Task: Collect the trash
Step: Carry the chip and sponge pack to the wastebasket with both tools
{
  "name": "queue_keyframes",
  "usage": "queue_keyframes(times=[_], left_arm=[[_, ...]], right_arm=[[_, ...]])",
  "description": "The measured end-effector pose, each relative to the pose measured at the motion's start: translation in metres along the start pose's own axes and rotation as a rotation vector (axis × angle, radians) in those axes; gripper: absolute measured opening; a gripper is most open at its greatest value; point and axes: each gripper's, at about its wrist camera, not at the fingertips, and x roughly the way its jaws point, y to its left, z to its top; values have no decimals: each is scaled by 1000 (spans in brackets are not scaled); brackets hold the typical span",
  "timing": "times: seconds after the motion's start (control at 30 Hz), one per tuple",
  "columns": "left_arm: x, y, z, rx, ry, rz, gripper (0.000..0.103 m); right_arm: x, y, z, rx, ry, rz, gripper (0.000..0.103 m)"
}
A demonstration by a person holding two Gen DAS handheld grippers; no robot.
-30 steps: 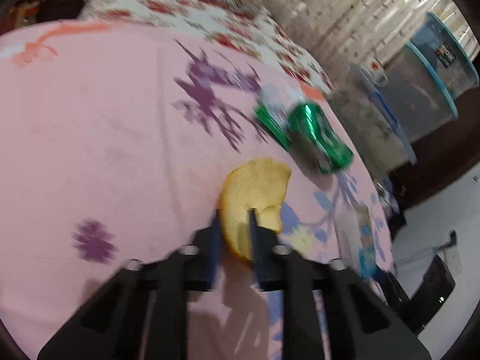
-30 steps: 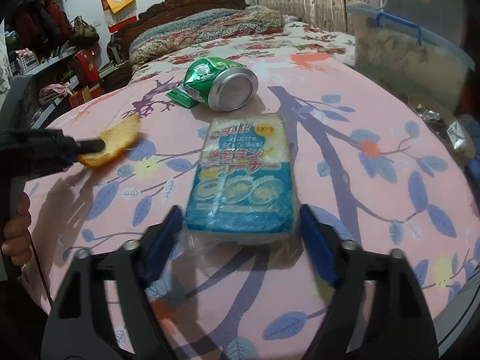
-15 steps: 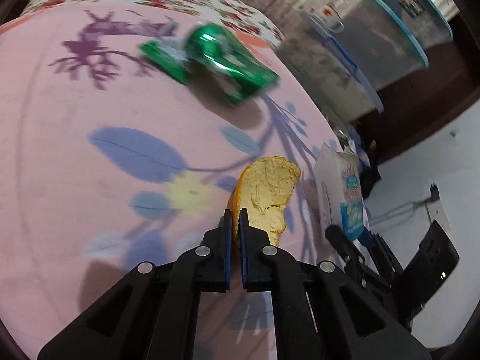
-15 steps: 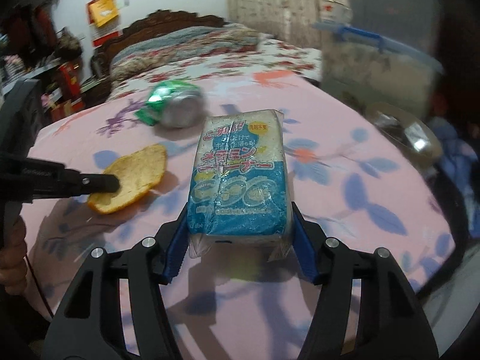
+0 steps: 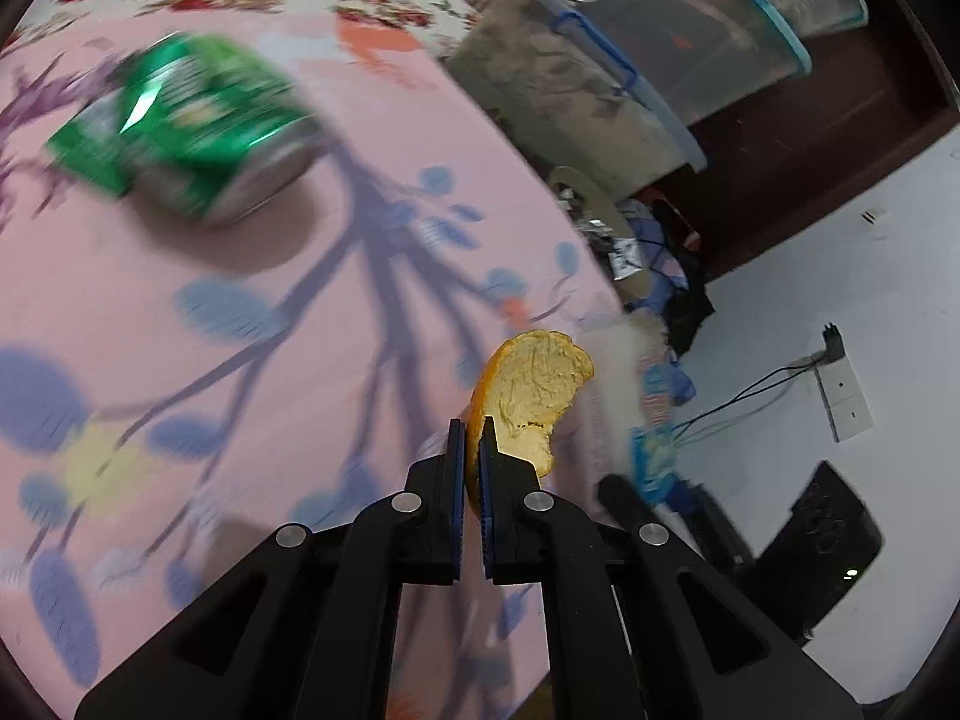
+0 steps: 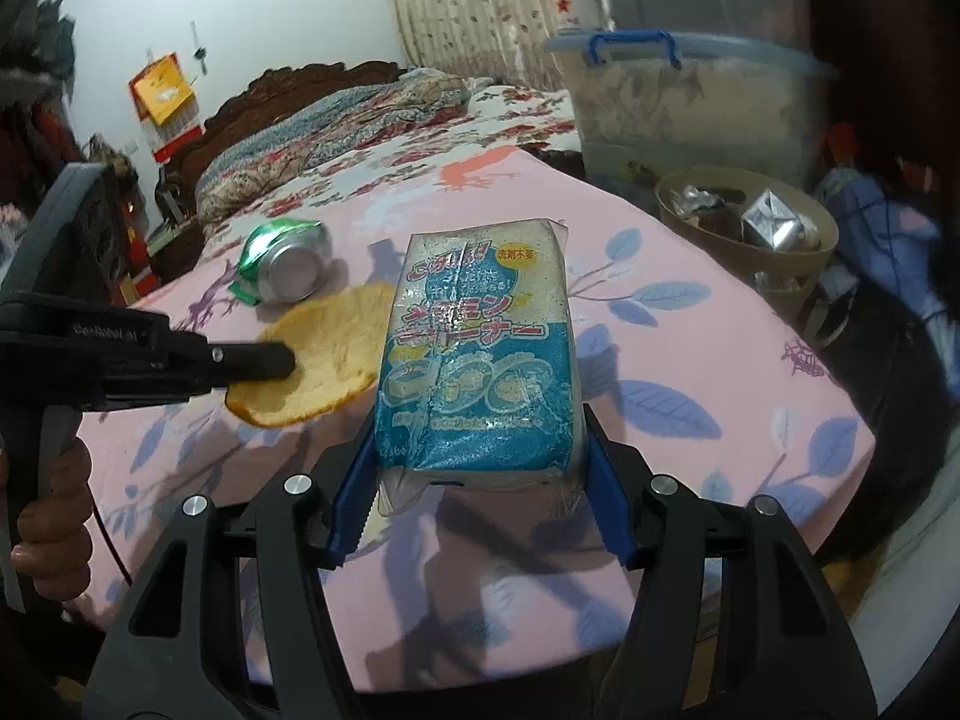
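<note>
Looking at where things stand, I'd say roughly halfway. The left gripper [image 5: 472,438] is pinched nearly closed on the edge of a piece of orange peel [image 5: 531,387], held up off the pink floral sheet [image 5: 180,312], and you can see the same peel [image 6: 318,360] from the right wrist view, clear of the surface. The right gripper [image 6: 477,468] is clamped at a medium width around a blue sponge pack [image 6: 480,360] in plastic wrap, also lifted.

So two bits of trash are in hand but not dropped anywhere yet. The obvious target is the tan trash bin [image 6: 822,240] just past the right edge of the bed, which already has some silvery wrappers [image 6: 774,225] in it. My guess is both grippers need to swing over there and let go.

What's left on the sheet: a crushed green can [image 6: 288,258] lying on its side, with a green wrapper [image 6: 243,294] tucked just beside or under it, hard to tell which. The left wrist view is pretty blurry, but the can [image 5: 198,126] shows there too, well apart from the peel. Those two need another trip.
</note>
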Motion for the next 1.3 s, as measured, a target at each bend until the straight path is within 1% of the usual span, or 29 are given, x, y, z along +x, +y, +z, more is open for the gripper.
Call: queue_keyframes(times=[0.1,0.23,0.37,0.5,0.53,0.6,0.63,0.77,0.87,0.93,0.97,1.0,1.03,1.07,1.13,1.2,1.3], left_arm=[[12,-16,19,22,8,-16,4],[42,-42,54,37,35,-52,4],[79,-78,98,60,58,-87,4],[122,-114,142,89,72,-96,4],[138,-125,155,93,80,-97,4],[159,-138,168,99,85,-94,4],[176,-147,177,109,89,-85,4],[220,-162,193,114,116,-39,4],[246,-162,198,103,128,-8,4],[259,-163,198,102,136,14,6],[262,-163,197,101,139,25,14],[264,-162,195,98,142,21,30],[264,-163,194,96,138,16,40],[261,-163,192,96,129,19,54],[251,-164,189,107,102,21,56],[237,-164,187,108,89,-8,56],[203,-161,181,88,42,-79,56]], right_arm=[[4,-21,11,46,-7,-5,62],[6,-59,32,110,-27,-20,62],[11,-110,65,190,-53,-20,62],[25,-165,104,282,-50,-10,62],[29,-176,112,293,-53,-19,62],[41,-201,133,309,-47,-40,62],[45,-210,140,318,-38,-38,62],[74,-247,169,347,24,-38,62],[93,-266,180,358,74,-39,63],[105,-272,181,362,105,-47,64],[111,-275,183,362,117,-48,65],[118,-279,185,356,121,-39,68],[121,-279,185,348,122,-37,71],[126,-279,186,340,122,-50,73],[127,-281,185,347,105,-78,74],[122,-283,183,381,72,-76,74],[109,-284,178,405,21,-69,74]])
